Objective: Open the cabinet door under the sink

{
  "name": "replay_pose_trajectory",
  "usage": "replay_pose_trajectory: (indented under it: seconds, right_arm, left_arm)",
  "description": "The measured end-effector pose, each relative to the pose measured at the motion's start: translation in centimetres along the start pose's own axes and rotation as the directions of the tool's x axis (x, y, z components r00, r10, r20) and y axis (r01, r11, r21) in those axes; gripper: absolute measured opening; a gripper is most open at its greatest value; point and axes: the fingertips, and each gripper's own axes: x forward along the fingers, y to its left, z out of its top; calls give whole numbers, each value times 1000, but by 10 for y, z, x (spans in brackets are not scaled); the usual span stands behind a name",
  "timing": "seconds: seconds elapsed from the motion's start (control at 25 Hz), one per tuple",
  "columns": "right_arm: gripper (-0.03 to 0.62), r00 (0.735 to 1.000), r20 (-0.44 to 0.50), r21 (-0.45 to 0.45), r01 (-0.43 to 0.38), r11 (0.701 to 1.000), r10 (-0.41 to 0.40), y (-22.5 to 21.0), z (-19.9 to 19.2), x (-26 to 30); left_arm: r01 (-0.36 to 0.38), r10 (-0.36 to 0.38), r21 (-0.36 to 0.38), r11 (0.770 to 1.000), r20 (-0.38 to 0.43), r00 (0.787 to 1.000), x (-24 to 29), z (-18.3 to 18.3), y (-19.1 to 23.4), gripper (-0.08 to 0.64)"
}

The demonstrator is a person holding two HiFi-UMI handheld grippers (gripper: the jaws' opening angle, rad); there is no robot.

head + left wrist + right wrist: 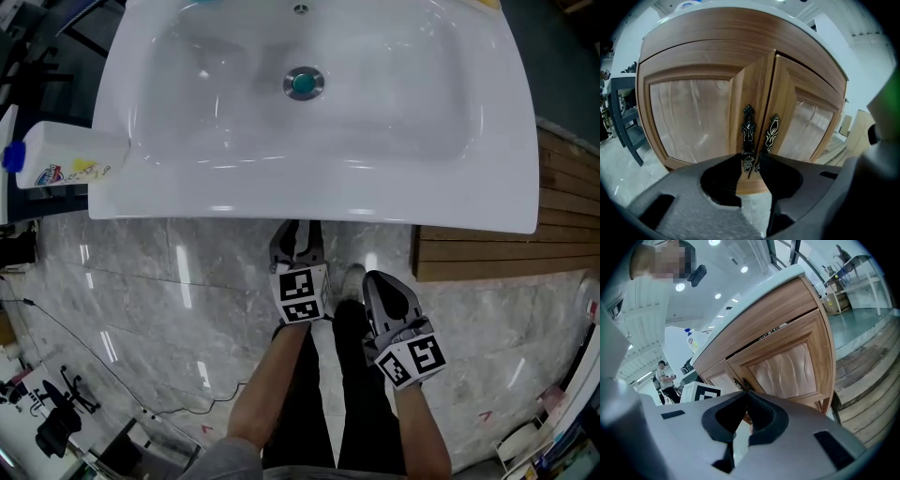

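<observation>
Left gripper view shows the left tool [751, 159] parted with the door handle [748, 131] between its tips; right tool [746, 393] closed.

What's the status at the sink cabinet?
Left gripper open, tips flanking the left door handle, not clamped. Right gripper shut, empty. Cabinet doors look closed. Nothing in the way.

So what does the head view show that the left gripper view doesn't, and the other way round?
Only the head view: the white sink basin from above with its drain, a bottle at its left edge, and the marble floor. Only the left gripper view: the wooden cabinet doors and their two ornate black handles. Both: the left tool, its jaws apart.
</observation>
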Motion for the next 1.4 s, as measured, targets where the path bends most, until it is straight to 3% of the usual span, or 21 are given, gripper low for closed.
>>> replay_pose_trajectory:
  seconds: [0.68, 1.4]
  right_arm:
    - [9, 999, -45, 3, -26, 1000, 27, -9, -1, 5]
    - [9, 991, -88, 9, -98, 995, 99, 16, -8, 26]
  left_arm:
    - [-44, 44, 5, 999, 3, 999, 5, 4, 2, 87]
    - [58, -59, 41, 997, 16, 998, -17, -7, 2, 84]
